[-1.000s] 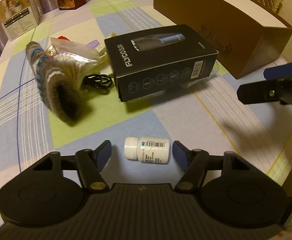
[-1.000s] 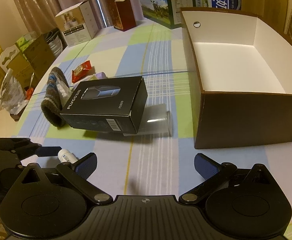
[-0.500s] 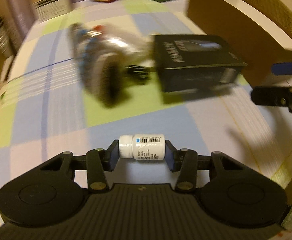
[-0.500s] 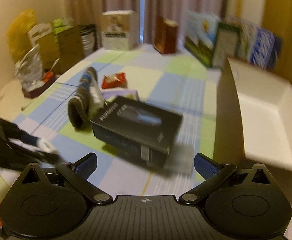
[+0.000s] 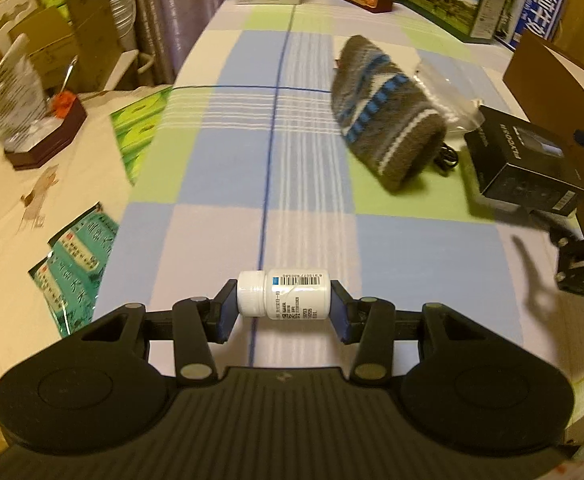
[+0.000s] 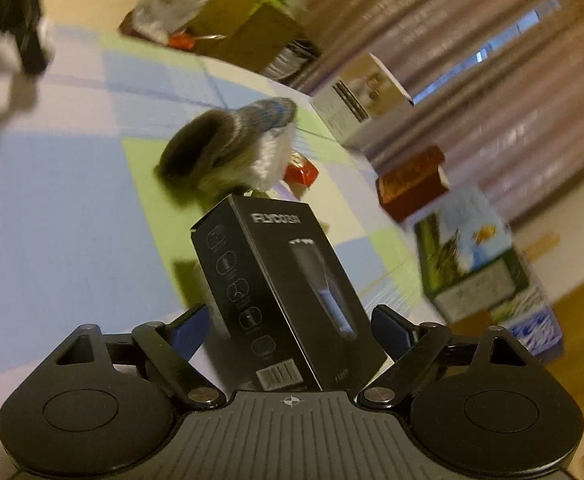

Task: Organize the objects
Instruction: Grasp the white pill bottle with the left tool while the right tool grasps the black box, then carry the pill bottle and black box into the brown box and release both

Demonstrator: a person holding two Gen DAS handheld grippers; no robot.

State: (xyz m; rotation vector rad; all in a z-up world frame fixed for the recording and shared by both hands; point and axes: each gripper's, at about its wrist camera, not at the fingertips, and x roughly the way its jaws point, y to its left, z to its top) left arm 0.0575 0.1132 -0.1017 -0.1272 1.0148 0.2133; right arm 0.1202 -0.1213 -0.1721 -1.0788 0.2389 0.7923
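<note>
Here, in the left wrist view, the left hand-held gripper (image 5: pixel 284 314) is partly closed and clamps a small white bottle (image 5: pixel 284 294) end to end, one pad against the ribbed cap, the other against the base. That crosswise hold looks chosen so the round body cannot roll out between the pads during a carry. The bottle is white plastic with a barcode label and small print facing up, and it hangs just ahead of the gripper over the checked cloth of the table (image 5: pixel 228 168). Farther ahead and to the right lies a grey knitted sock (image 5: pixel 385 120) with blue and white bands, and beyond it to the right a black shaver box (image 5: pixel 523 164), with part of the brown cardboard box (image 5: pixel 547 68) behind it. In the right wrist view, which is blurred, the right hand-held gripper (image 6: pixel 292 330) straddles the same black shaver box (image 6: pixel 276 292). Its jaws have just been closing, but they stand wide; whether the blue pads already press on the box's sides I cannot tell. The straddle across the narrow width suits a lift, probably toward the cardboard box. The shaver box is glossy black, printed with a shaver, a row of icons and a barcode, and the sock (image 6: pixel 228 144) lies just past its far end.
</note>
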